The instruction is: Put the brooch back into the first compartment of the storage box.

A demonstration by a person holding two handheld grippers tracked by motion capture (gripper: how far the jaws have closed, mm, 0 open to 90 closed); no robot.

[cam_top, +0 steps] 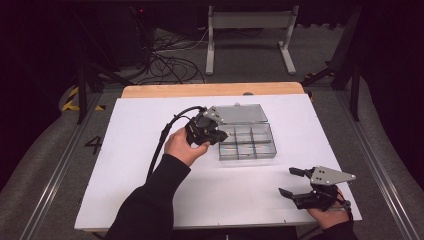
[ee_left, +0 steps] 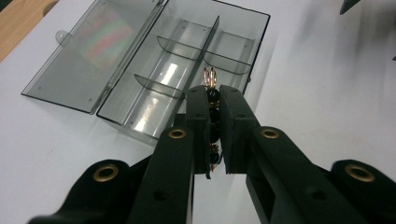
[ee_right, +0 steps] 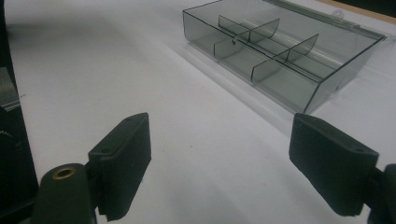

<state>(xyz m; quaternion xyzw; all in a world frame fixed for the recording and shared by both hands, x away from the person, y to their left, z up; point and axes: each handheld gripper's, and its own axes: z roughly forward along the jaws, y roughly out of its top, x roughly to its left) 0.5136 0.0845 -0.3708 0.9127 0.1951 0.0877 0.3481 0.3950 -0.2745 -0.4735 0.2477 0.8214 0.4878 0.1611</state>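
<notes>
Black beads on copper-coloured links, a short strand of jewellery (ee_left: 212, 105), are pinched between the nearly closed jaws of the left gripper (ee_left: 214, 100), its looped end poking out past the tips. Seen along those jaws, the strand hangs over the near edge of a smoky clear plastic organiser box (ee_left: 187, 65) with its lid folded flat at ten o'clock; all compartments look empty. In the high view the left gripper (cam_top: 212, 134) sits at the box's nine o'clock edge, box (cam_top: 247, 142) near the middle of the white table (cam_top: 125, 175). Step judged in hand: carrying the strand to a compartment. Next move likely calls for lining the tips over one compartment, lowering clear of the dividers, then parting the jaws. Right gripper (cam_top: 296, 181) rests at five o'clock of the box, jaws spread wide, holding nothing. No brand or label is legible on box or grippers; a dark mark resembling a "4" (cam_top: 94, 145) sits on the floor left of the table.
</notes>
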